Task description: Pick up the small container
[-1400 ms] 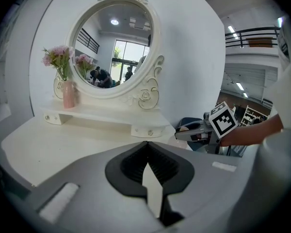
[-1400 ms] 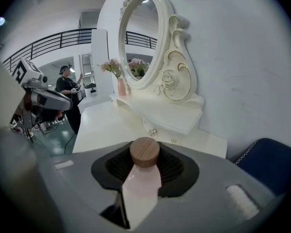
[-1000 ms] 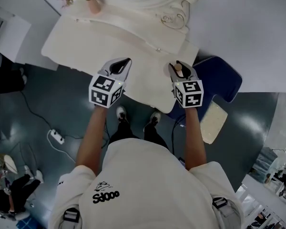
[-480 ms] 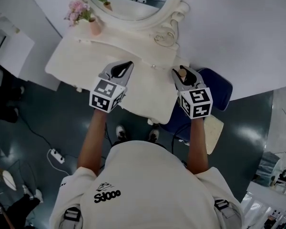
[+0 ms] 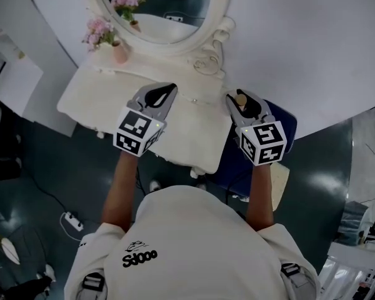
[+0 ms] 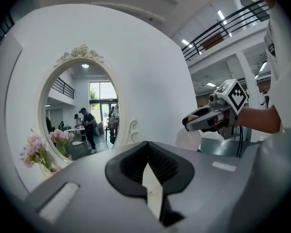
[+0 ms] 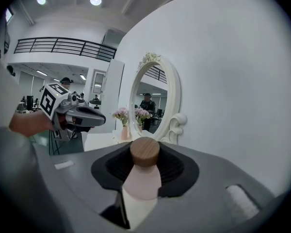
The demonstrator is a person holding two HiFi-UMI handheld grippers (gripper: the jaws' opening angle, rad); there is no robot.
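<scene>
The right gripper (image 7: 144, 168) is clamped on the small container (image 7: 141, 181), a pale pink bottle with a round wooden cap (image 7: 145, 152), and holds it over the right end of the white dressing table (image 5: 81, 95). The left gripper (image 6: 149, 173) hangs beside it, its jaws seemingly together and empty. Behind them stand an oval mirror (image 5: 156, 14) and a flower vase (image 5: 119, 52).

In front of me is a white table (image 5: 90, 95) with a big round mirror (image 5: 159, 8). Pink flowers (image 5: 99, 31) stand by the mirror.
</scene>
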